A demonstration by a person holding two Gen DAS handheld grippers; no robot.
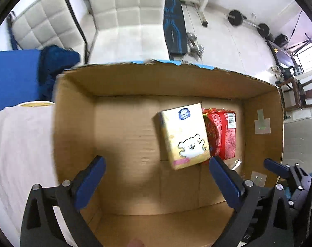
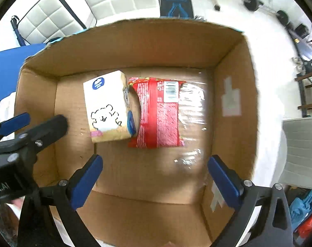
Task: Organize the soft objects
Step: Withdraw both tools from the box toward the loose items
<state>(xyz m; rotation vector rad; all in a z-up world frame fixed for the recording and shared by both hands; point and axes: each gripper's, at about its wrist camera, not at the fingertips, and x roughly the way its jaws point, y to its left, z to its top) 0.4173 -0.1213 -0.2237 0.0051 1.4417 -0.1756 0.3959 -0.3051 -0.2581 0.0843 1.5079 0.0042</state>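
Note:
An open cardboard box [image 1: 77,123] [image 2: 234,107] holds a yellow tissue pack with a white bear [image 1: 184,138] [image 2: 106,107], leaning on a red snack packet [image 1: 221,133] [image 2: 158,113] to its right. My left gripper [image 1: 156,168] is open and empty above the box floor, left of the tissue pack. My right gripper [image 2: 154,168] is open and empty above the box, near the packets. The left gripper's fingers [image 2: 13,123] show at the left of the right wrist view; a right gripper finger [image 1: 275,165] shows at the left wrist view's right edge.
A white cloth [image 1: 18,144] covers the surface left of the box. A blue mat [image 1: 13,76] lies beyond it. White quilted cushions [image 1: 135,10] and gym weights [image 1: 236,17] are behind. A white cushion [image 2: 302,150] sits right of the box.

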